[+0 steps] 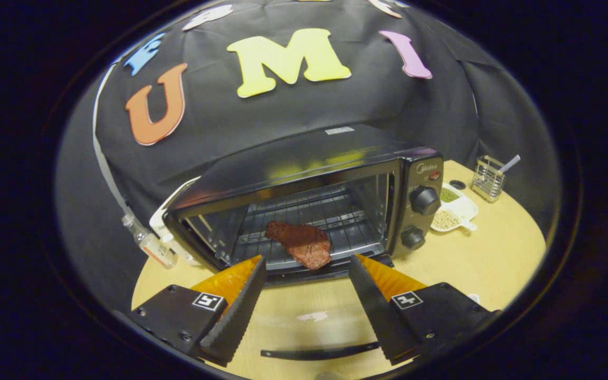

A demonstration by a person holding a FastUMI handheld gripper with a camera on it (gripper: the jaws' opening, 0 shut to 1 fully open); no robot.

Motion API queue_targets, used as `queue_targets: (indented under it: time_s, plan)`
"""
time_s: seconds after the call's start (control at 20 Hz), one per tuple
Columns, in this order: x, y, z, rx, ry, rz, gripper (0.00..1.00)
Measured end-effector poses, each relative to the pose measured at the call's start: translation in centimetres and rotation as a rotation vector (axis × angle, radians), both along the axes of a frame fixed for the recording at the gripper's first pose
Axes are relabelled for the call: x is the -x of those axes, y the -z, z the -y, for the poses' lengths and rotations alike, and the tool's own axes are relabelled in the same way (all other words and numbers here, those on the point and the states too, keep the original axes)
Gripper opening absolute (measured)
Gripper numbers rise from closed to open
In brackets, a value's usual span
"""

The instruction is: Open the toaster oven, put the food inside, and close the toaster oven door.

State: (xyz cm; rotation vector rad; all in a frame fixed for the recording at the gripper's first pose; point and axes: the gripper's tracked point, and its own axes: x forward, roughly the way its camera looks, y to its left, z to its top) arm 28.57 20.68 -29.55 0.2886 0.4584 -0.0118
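Gripper view: the jaws of the gripper (pixel 306 264) are being held spread and empty; the food (pixel 301 244) is lying on the rack inside the toaster oven (pixel 309 206), just beyond the fingertips; the lowered door (pixel 314 316), its handle nearest, is lying beneath them.

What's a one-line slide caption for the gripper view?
Open gripper faces the toaster oven, door down, meat on its rack.

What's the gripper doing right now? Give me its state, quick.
Gripper: open, holding nothing; its fingers are spread just in front of the meat, which lies on the rack inside the open toaster oven.
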Motion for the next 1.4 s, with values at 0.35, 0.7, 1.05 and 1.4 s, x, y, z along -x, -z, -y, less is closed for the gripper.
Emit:
queue_targets:
  time_s: [0.35, 0.7, 1.05, 1.4]
  plan:
    - [7.0, 0.8, 1.0, 0.119, -0.079, -0.055, 1.0]
    - [12.3, 5.3, -0.2, 0.184, -0.17, -0.142, 1.0]
    - [14.9, 11.1, -1.2, 0.196, -0.187, -0.253, 1.0]
    - [12.4, 13.7, -1.1, 0.21, -0.16, -0.292, 1.0]
